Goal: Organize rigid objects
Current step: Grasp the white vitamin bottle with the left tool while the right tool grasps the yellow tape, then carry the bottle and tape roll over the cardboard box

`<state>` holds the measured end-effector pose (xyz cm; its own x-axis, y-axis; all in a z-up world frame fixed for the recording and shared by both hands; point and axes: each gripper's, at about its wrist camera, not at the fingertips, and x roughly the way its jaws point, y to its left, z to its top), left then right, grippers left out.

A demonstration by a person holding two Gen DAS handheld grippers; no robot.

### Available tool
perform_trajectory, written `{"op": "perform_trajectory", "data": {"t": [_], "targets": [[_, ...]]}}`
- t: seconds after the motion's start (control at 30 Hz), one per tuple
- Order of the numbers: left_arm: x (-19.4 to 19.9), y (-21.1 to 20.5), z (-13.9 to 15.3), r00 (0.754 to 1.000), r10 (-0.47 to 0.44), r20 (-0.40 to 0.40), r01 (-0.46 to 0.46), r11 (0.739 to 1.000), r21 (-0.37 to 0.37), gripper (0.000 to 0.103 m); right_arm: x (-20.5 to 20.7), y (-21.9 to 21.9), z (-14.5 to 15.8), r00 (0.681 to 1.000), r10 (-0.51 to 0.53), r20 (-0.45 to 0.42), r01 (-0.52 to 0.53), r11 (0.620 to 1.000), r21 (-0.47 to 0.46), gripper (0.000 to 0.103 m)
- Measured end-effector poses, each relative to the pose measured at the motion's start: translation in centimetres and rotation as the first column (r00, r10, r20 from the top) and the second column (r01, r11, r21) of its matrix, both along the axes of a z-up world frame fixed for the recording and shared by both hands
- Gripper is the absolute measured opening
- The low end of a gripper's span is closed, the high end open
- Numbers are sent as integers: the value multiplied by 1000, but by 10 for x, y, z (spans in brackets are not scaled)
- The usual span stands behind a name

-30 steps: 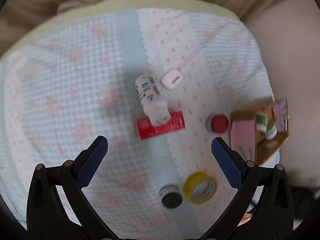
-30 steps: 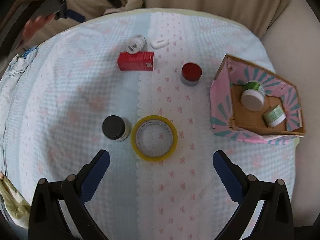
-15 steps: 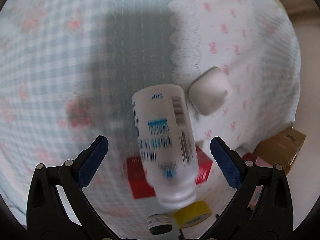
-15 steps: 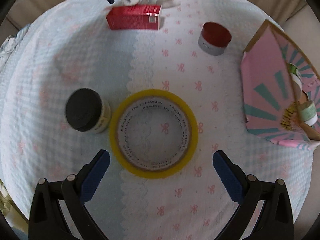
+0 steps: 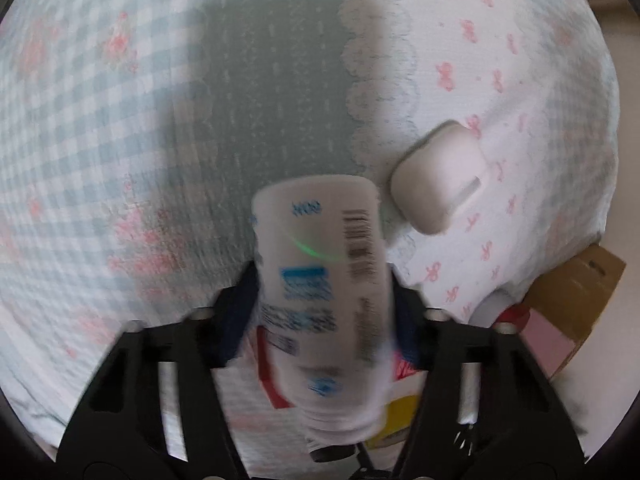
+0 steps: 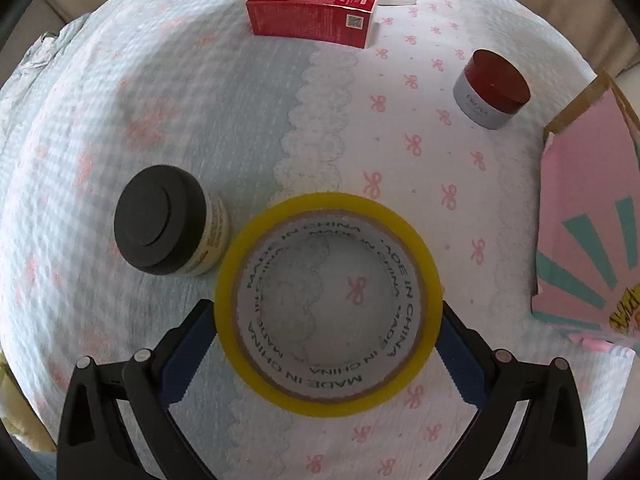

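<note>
Left gripper (image 5: 322, 304): closed on the white bottle (image 5: 320, 280), a blue pad pressed on each side of its body; the picture is blurred here.
White bottle: lying lengthwise between the 2 fingers, flat base pointing away from the camera, cap end nearest the lens; barcode and blue print on its label, print too blurred to read.
White case (image 5: 440, 178): small, rounded, lying on the cloth just right of the bottle's base, apart from it.
Red box (image 6: 312, 14): lying on its side near the far edge of the cloth in the right wrist view; in the left wrist view its red and white face shows under the bottle.
Right gripper (image 6: 328, 344): closed in on the yellow tape roll (image 6: 328, 336), blue pads touching its outer rim on both sides.
Yellow tape roll: lying flat on the cloth, "MADE IN CHINA" printed round its inner core.
Black-lidded jar (image 6: 172, 220): upright, just left of the tape roll.
Red-lidded jar (image 6: 492, 88): upright, well apart, to the far right.
Pink carton (image 6: 588, 232): at the right edge, teal rays on its side.
Cloth (image 6: 200, 100): blue check and white with pink bows, scalloped seam down the middle.
</note>
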<state>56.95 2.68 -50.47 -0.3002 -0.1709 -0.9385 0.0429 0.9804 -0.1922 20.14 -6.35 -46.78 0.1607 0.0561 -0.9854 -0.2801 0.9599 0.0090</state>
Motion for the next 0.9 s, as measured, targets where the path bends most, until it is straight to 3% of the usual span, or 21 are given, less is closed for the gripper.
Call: {"op": "perform_trajectory", "data": {"t": [0.17,0.23,0.63,0.9], "targets": [[-2,-8,2,999,-26,28,26,1000,15,47,14,-5,-6,1000,-11,-16,11,1000,-5,103],[-4,-10,4,999,-23,40,22,1000,14,47,19,-6,-10,999,-17,-40,18,1000,15,97],[-31,-14,46,990,-40,138,45,999,-29,46,7,5,-2,999,-41,-8,40,999,-5,96],[-66,-3,98,977,-21,213,41,995,-89,46,-5,-21,40,996,-79,44,79,997,4,96]]}}
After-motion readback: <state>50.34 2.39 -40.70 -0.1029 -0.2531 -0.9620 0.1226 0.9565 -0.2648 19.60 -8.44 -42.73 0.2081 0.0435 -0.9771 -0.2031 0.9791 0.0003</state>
